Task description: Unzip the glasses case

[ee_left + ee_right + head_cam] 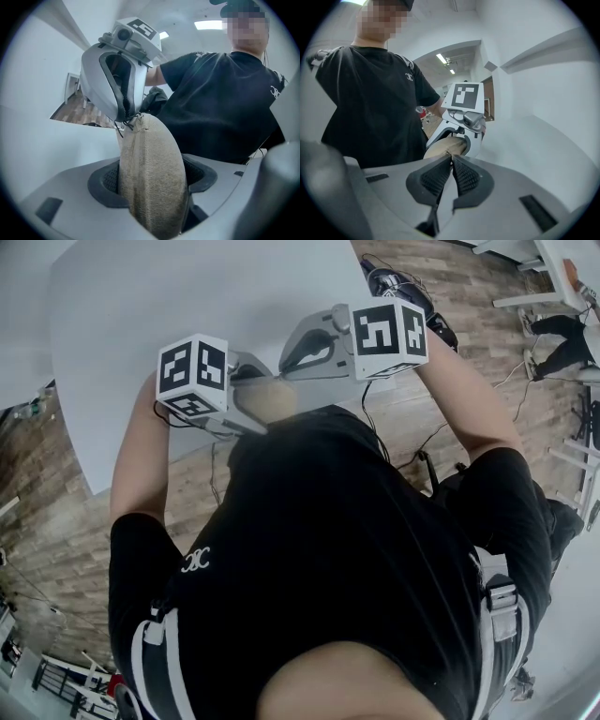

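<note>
A: Glasses case [150, 178] finish?
B: Tan cloth, rough, suede-like nap, matt
A: Right gripper [451, 158] pads [464, 176]?
B: Black, grid-textured, matt; shell smooth grey plastic. Table [141, 315]: smooth, white. Floor [450, 296]: wood-grain planks

Glasses case [272, 401] mostly hidden behind person's torso [328, 540]. Anything between right gripper [451, 158] closed jaws: too small to tell.

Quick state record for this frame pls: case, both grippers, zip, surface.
case: tan glasses case, held up between the two grippers
left gripper: jaws wide, clamped on the case's body
right gripper: jaws together at the case's end, by the black zip pull; can't tell whether it pinches the pull
zip: no gap visible along the seam
surface: white table, beyond the grippers
task: not yet unzipped
</note>
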Action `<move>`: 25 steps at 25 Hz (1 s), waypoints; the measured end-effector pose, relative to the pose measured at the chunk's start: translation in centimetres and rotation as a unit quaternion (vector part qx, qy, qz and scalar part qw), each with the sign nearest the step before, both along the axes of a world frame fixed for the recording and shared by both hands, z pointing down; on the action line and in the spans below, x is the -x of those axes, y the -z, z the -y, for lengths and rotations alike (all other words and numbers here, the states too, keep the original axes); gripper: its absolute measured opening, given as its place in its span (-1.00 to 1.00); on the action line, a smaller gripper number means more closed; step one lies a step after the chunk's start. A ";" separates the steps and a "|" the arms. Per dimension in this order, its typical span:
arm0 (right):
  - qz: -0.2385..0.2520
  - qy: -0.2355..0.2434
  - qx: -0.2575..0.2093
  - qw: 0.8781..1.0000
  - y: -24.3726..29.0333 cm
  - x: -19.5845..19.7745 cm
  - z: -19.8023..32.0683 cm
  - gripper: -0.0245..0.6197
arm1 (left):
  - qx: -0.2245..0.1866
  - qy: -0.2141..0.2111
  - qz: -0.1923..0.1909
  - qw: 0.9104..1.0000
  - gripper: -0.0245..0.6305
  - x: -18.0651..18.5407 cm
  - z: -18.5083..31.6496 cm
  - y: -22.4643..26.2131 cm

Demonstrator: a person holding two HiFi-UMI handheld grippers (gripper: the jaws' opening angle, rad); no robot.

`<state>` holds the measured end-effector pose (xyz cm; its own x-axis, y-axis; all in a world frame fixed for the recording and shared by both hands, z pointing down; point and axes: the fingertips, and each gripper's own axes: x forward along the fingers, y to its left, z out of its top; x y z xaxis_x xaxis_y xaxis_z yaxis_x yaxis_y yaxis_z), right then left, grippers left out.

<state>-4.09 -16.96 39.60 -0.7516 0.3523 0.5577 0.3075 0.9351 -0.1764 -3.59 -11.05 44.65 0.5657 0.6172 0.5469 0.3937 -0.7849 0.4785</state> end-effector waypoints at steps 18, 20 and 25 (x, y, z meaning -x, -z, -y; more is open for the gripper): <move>0.033 -0.154 -0.135 0.978 2.9 0.0 5.7 -0.85 | 0.106 0.211 -0.140 0.962 0.06 -2.8 5.0 2.7; 0.020 -0.155 -0.154 0.976 2.9 0.3 5.9 -0.86 | 0.113 0.231 -0.139 0.956 0.06 -2.7 5.3 2.6; 0.017 -0.170 -0.173 0.970 3.4 0.8 6.6 -0.86 | 0.103 0.279 -0.157 0.942 0.06 -2.4 6.5 3.0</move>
